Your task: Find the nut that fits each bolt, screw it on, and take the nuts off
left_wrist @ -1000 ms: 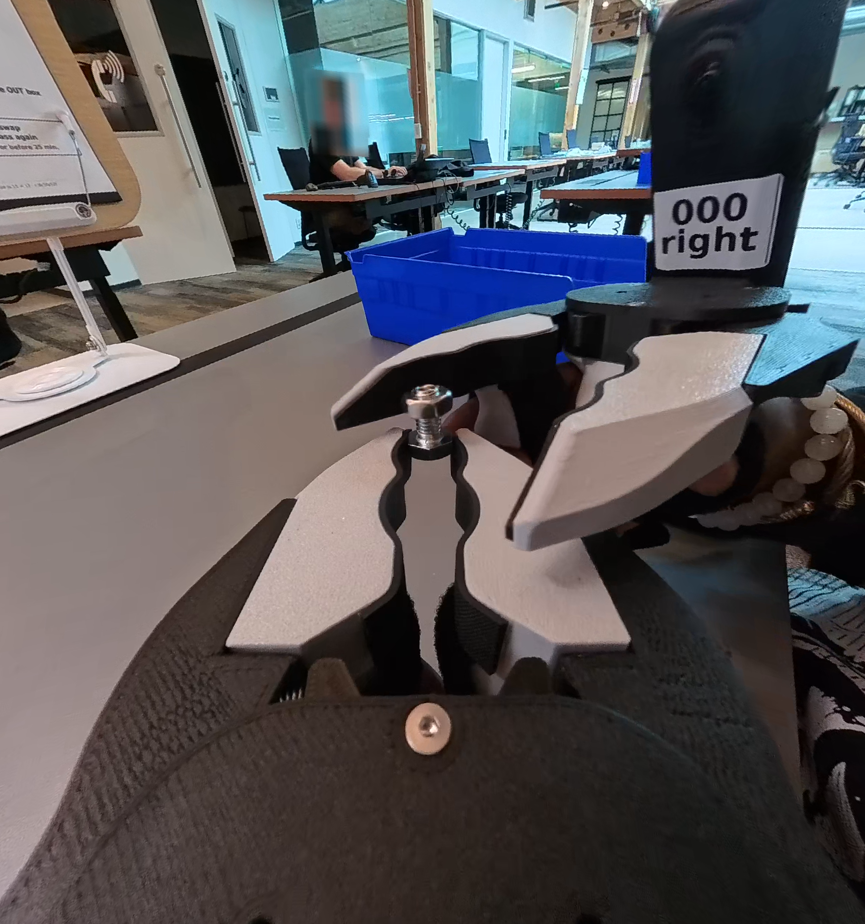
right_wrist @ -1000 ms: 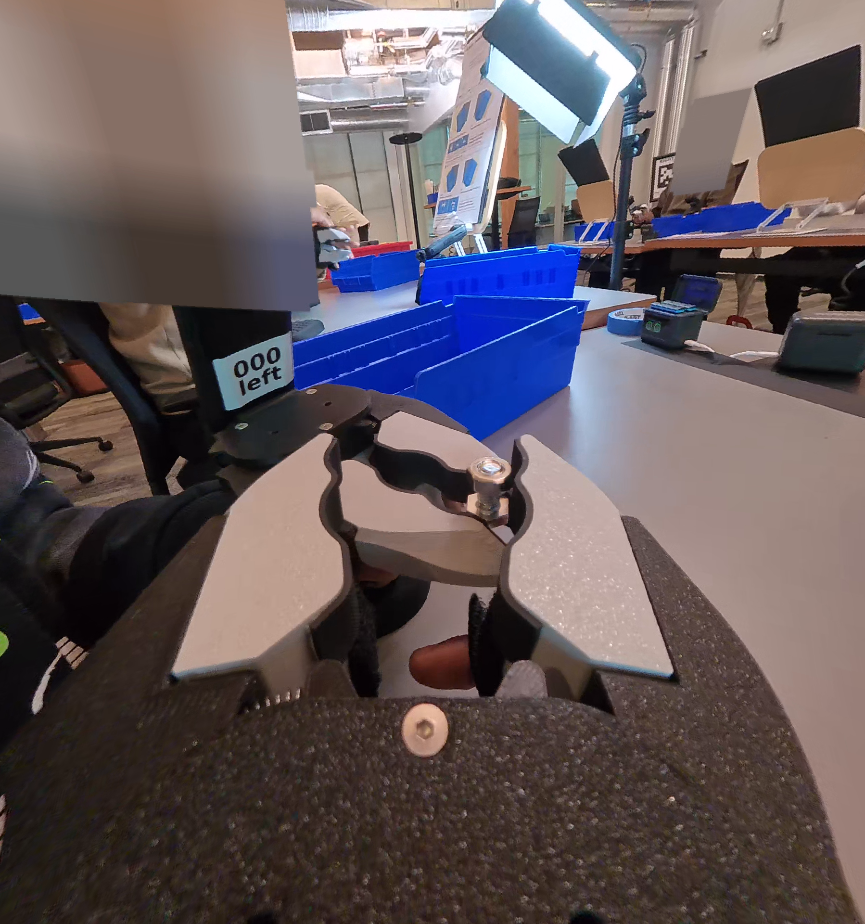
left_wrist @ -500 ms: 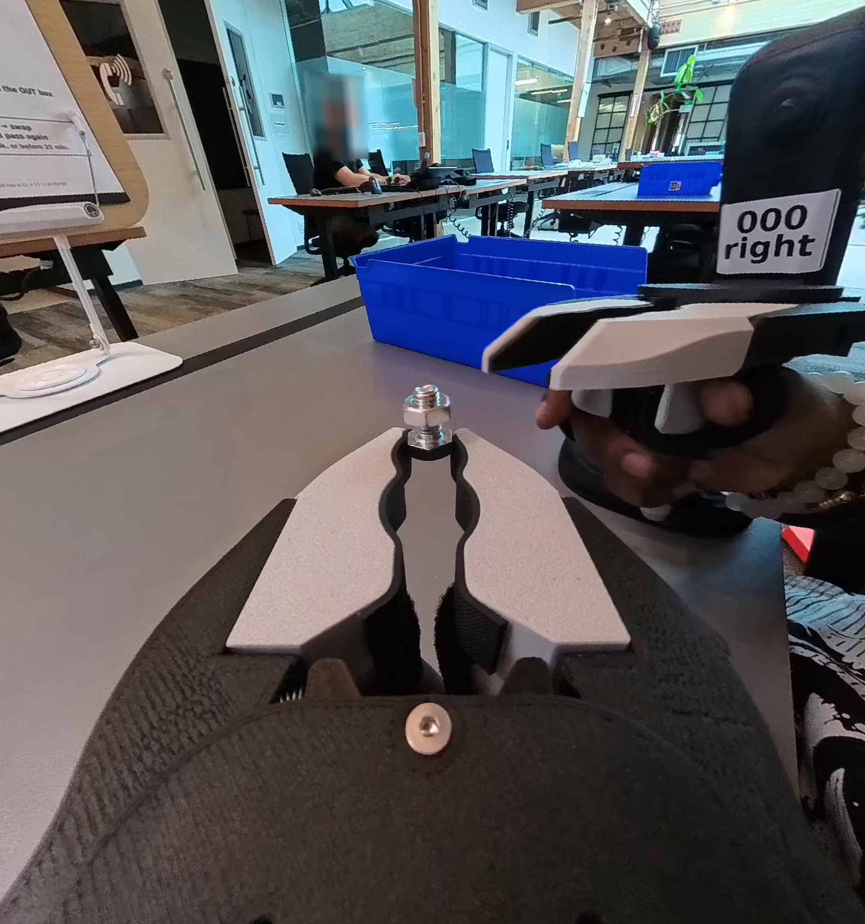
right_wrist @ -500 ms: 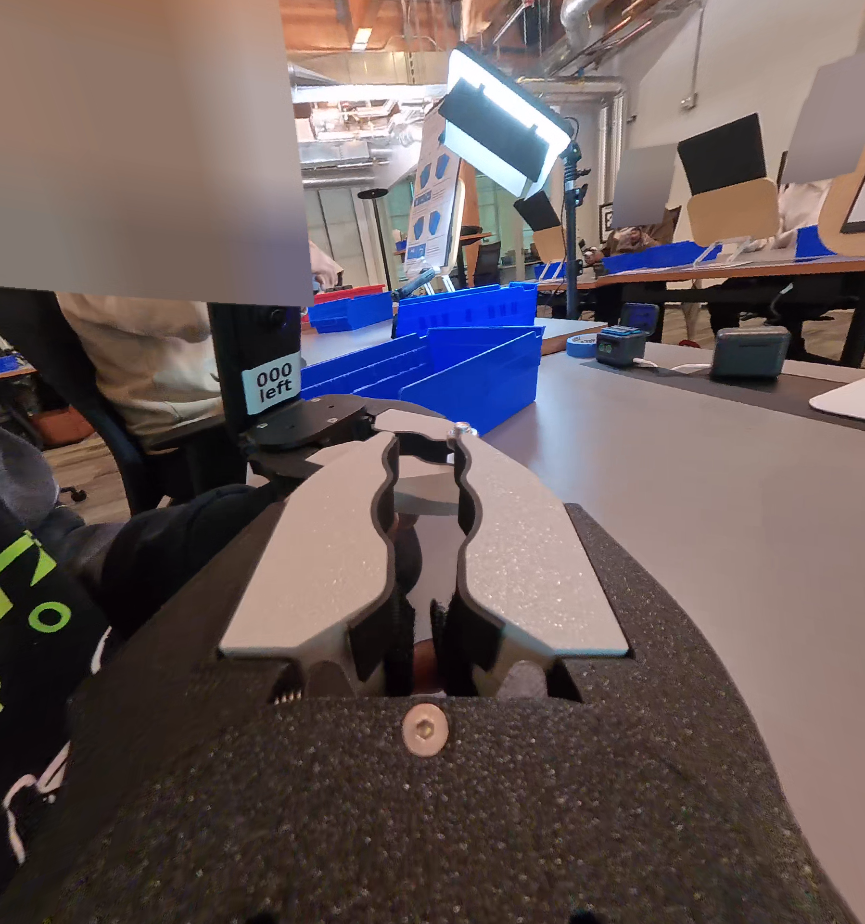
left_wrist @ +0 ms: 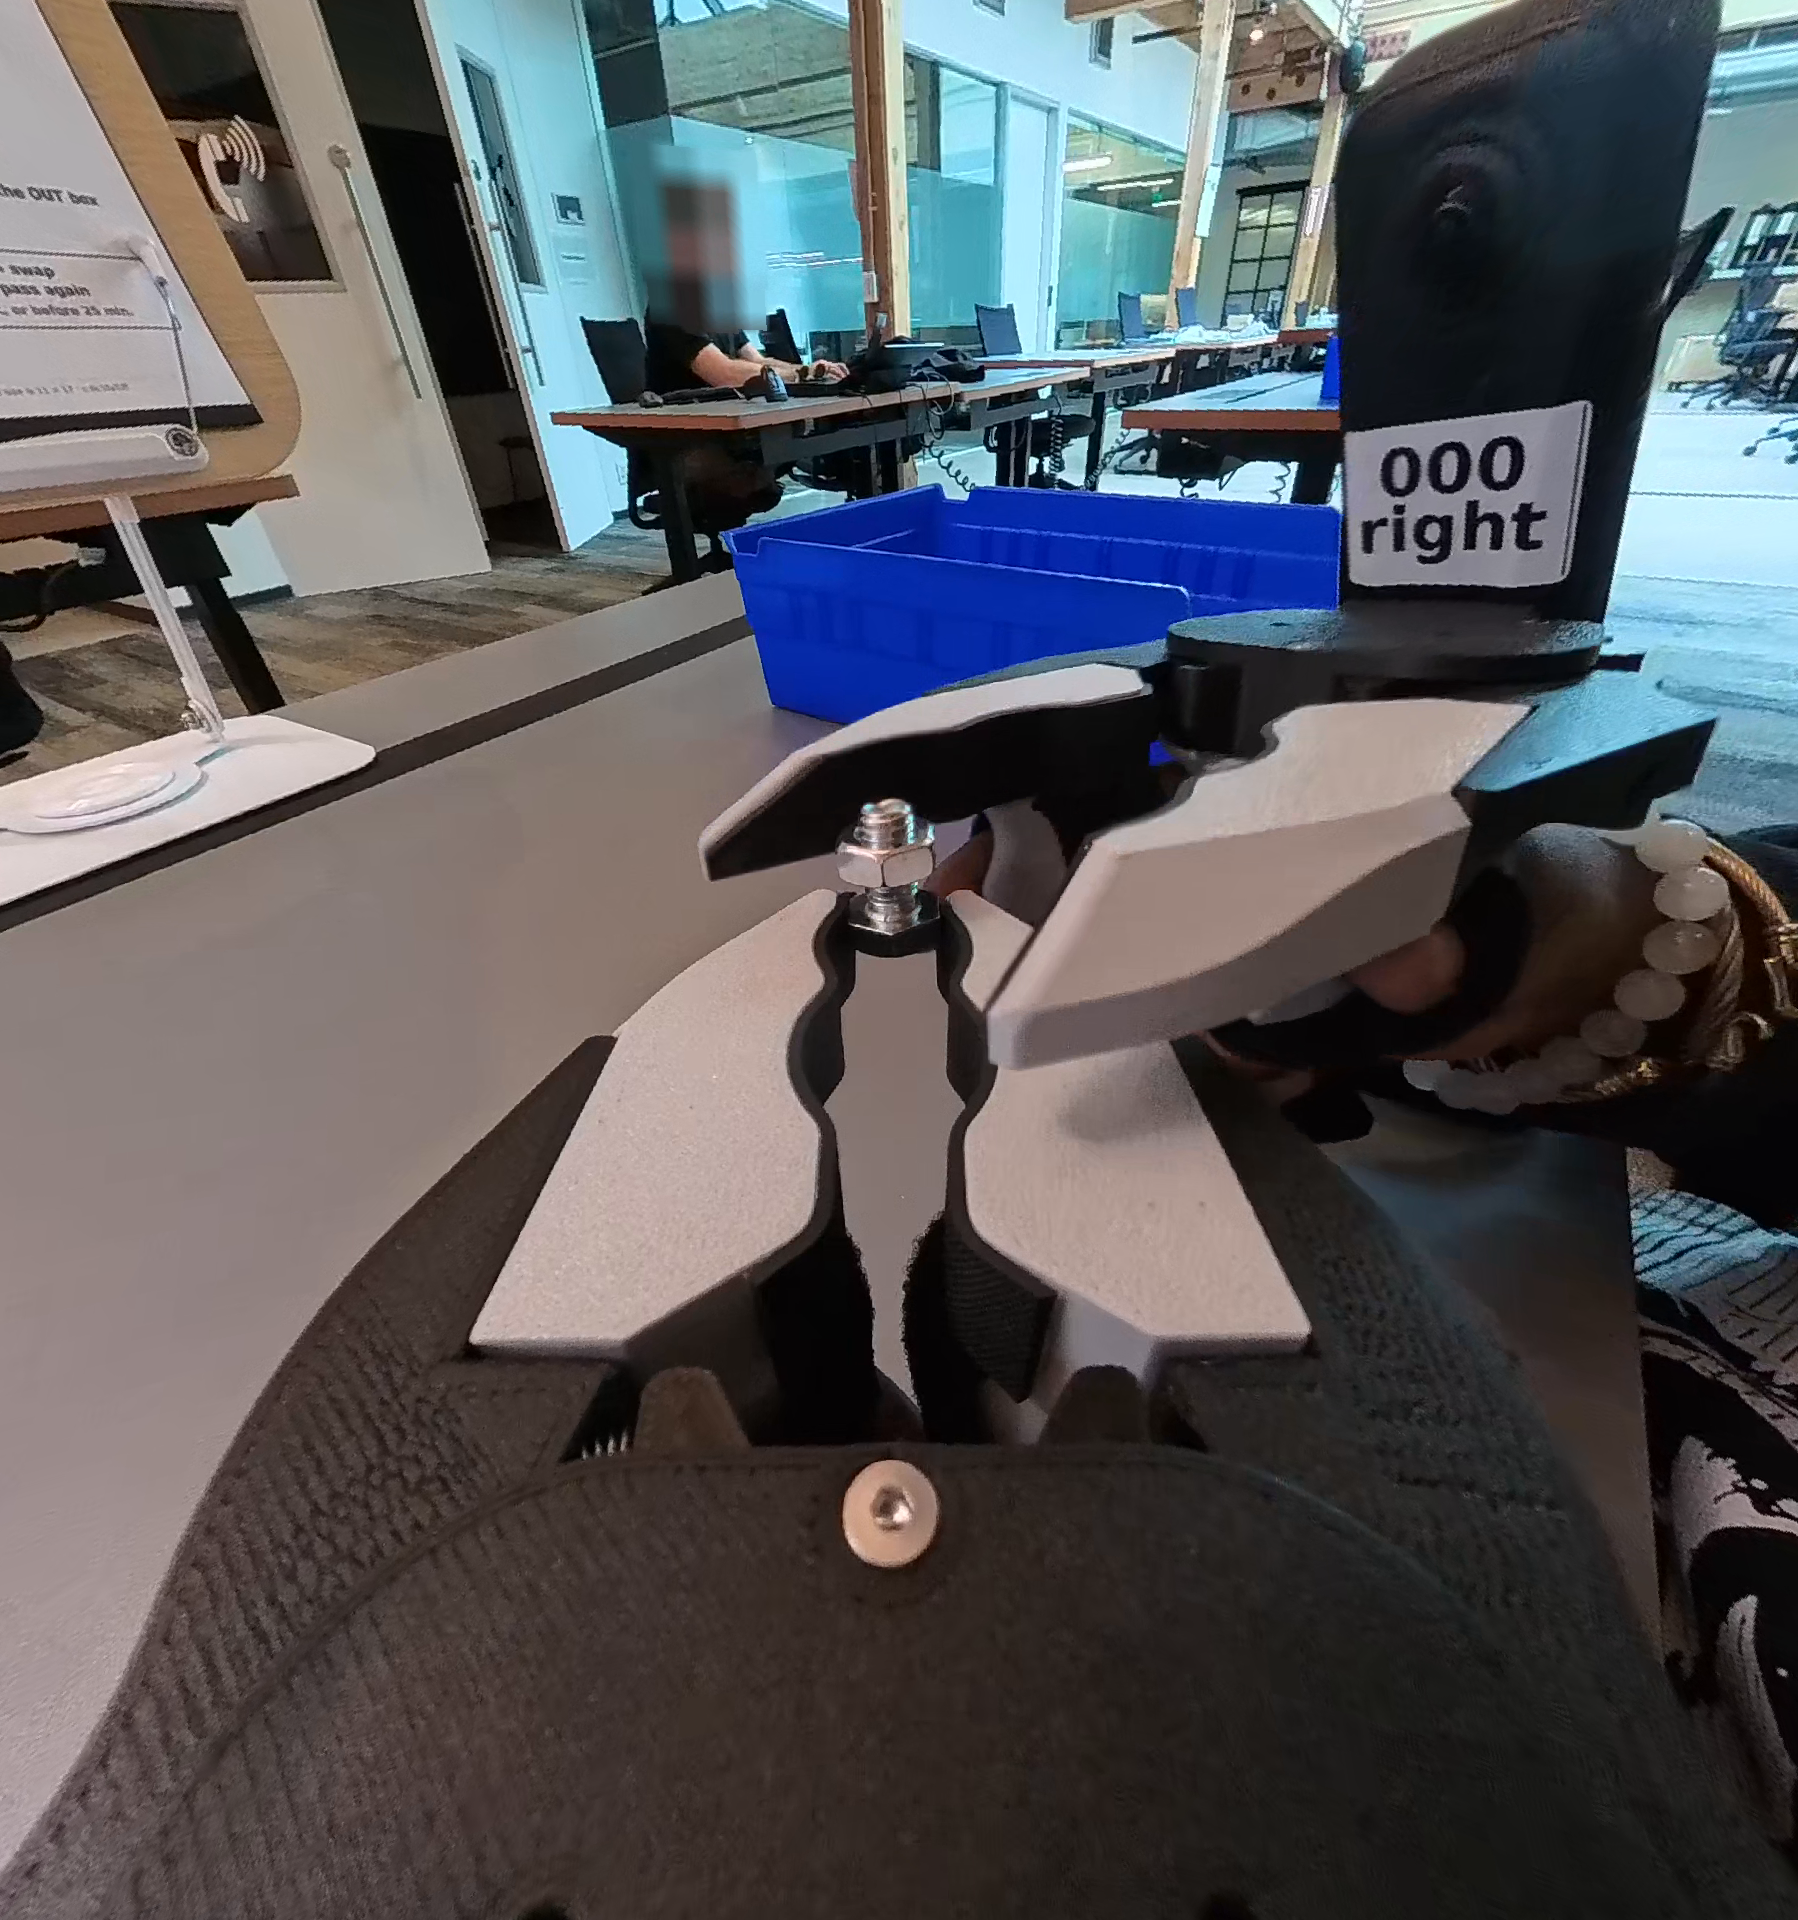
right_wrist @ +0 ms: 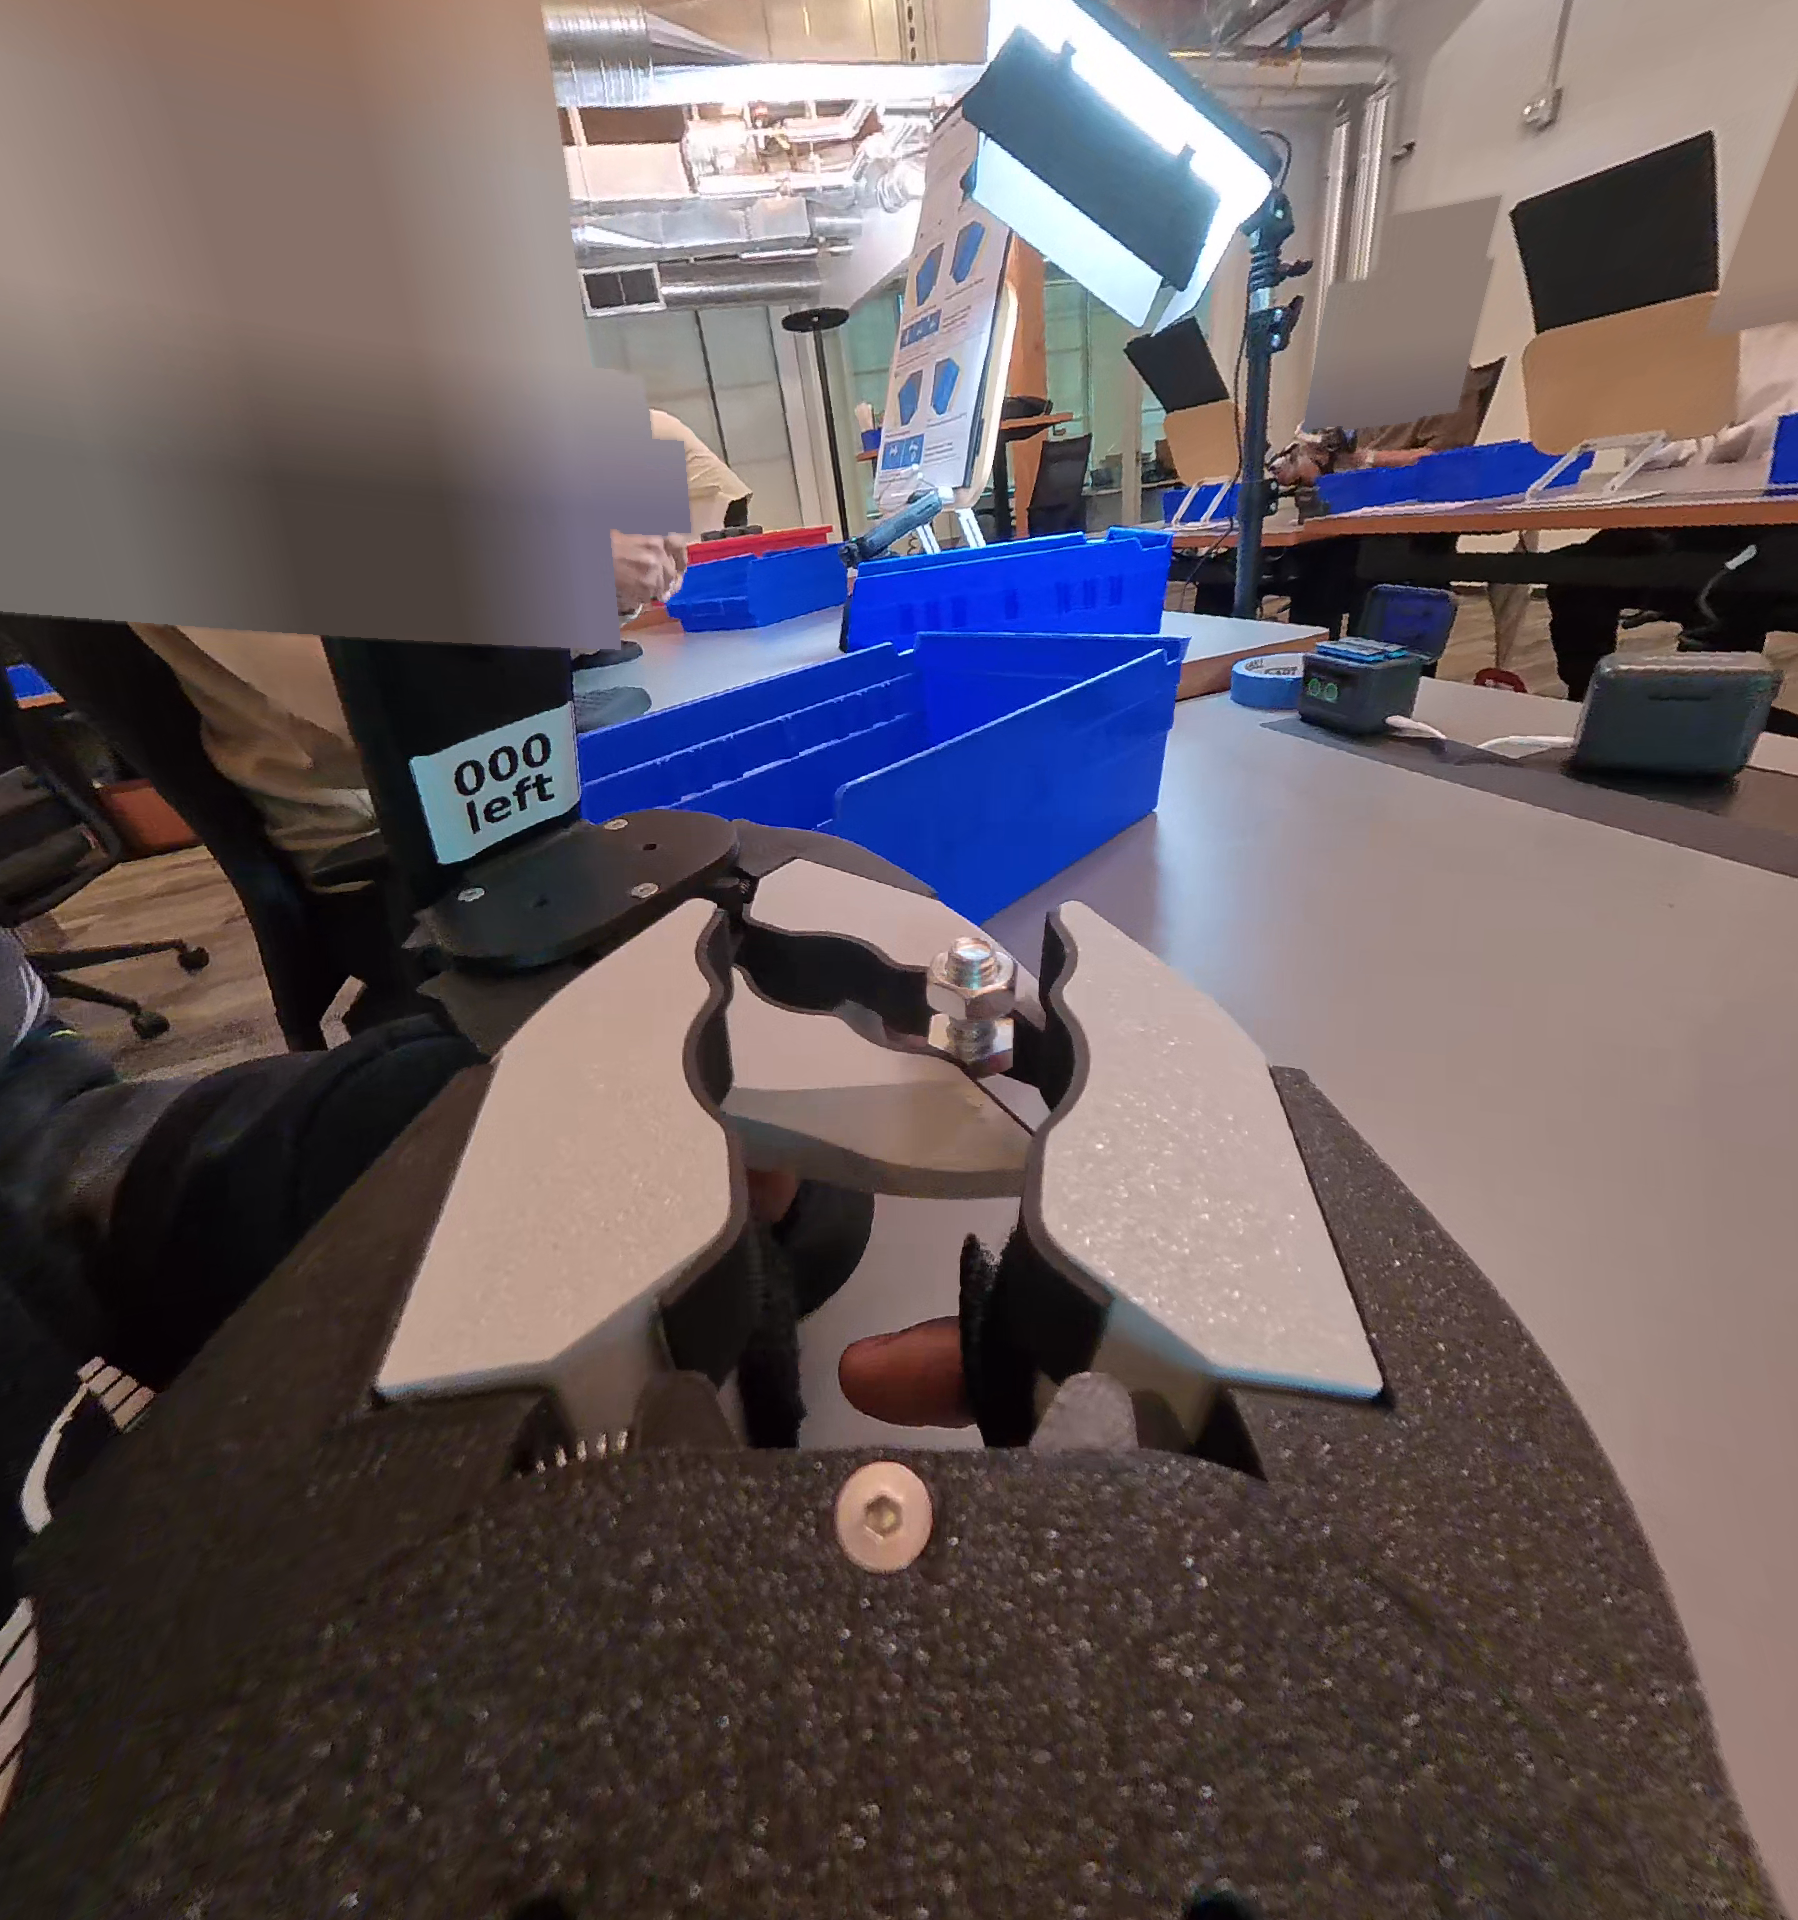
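My left gripper (left_wrist: 887, 928) is shut on the head of a silver bolt (left_wrist: 884, 906) and holds it upright above the grey table (left_wrist: 355, 987). A silver hex nut (left_wrist: 884, 860) sits on the thread, with a little thread showing above it. My right gripper (right_wrist: 890, 925) is open, with one finger on each side of the nut (right_wrist: 968, 987). Its right finger (right_wrist: 1134, 1039) is close to the nut but not pressing, and its left finger is well clear. The left wrist view shows the same: the right gripper (left_wrist: 859, 930) straddles the nut with space around it.
A blue bin (left_wrist: 978, 613) stands on the table just beyond the grippers and also shows in the right wrist view (right_wrist: 1009, 769). A white sign stand base (left_wrist: 95, 800) lies far left. A blue tape roll (right_wrist: 1264, 681) and grey devices (right_wrist: 1669, 712) sit far right. The gap from one gripper's tips to the other's is roughly 5 centimeters.
The right gripper was open around the nut, then closed and drew back to the right, away from the bolt. It has now opened again and returned around the nut. The left gripper stayed still.
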Available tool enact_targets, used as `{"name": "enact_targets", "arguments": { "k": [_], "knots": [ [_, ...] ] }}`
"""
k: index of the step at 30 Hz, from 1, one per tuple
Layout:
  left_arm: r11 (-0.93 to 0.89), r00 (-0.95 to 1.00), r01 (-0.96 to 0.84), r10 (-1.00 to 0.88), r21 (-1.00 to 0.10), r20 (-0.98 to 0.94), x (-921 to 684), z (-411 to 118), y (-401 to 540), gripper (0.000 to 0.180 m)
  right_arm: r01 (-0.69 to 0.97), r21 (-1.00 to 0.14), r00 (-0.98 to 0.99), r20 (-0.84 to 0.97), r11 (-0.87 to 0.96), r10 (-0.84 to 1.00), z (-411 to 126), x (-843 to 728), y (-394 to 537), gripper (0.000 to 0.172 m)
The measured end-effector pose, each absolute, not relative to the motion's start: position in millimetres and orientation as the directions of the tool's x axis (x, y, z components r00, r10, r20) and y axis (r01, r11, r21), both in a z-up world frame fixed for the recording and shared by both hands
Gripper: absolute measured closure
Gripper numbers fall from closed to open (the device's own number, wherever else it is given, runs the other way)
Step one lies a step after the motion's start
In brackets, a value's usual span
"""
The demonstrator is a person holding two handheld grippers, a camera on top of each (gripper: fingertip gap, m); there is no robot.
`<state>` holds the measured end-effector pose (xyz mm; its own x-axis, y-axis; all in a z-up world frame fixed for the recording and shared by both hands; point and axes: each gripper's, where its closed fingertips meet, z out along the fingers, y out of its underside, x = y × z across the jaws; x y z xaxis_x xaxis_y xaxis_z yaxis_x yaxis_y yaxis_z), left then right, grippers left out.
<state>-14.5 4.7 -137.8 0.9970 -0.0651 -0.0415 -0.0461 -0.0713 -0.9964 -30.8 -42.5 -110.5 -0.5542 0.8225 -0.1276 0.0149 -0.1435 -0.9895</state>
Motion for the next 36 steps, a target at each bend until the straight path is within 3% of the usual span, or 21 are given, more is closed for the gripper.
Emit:
{"name": "enact_targets", "arguments": {
  "k": [6,11,17,31,32,34,36],
  "knots": [
    [-0.069,0.997,-0.042,-0.062,-0.997,-0.038,-15,-137,5,0.166,0.014,-0.99,-0.547,-0.123,-0.139,0.828,-111,-27,-41,0.119],
    [-0.067,0.998,-0.036,-0.06,-0.997,-0.032,-16,-137,4,0.166,0.0,-0.989,-0.515,-0.125,-0.145,0.848,-110,-21,-30,0.136],
    [-0.069,0.997,-0.042,-0.061,-0.997,-0.038,-15,-137,5,0.166,0.005,-0.987,-0.522,-0.14,-0.162,0.841,-109,-28,-32,0.122],
    [-0.072,0.998,-0.036,-0.06,-0.997,-0.031,-16,-138,5,0.166,0.033,-0.991,-0.523,-0.129,-0.131,0.842,-113,-14,-31,0.128],
    [-0.071,0.998,-0.036,-0.057,-0.997,-0.032,-16,-138,5,0.166,0.041,-0.991,-0.526,-0.132,-0.131,0.84,-113,-9,-30,0.13],
    [-0.072,0.998,-0.03,-0.057,-0.997,-0.026,-16,-138,5,0.166,0.052,-0.991,-0.577,-0.131,-0.123,0.806,-110,5,-34,0.153],
    [-0.072,0.998,-0.03,-0.058,-0.997,-0.026,-16,-138,5,0.166,0.057,-0.992,-0.581,-0.126,-0.114,0.804,-107,13,-32,0.154]
  ]
}}
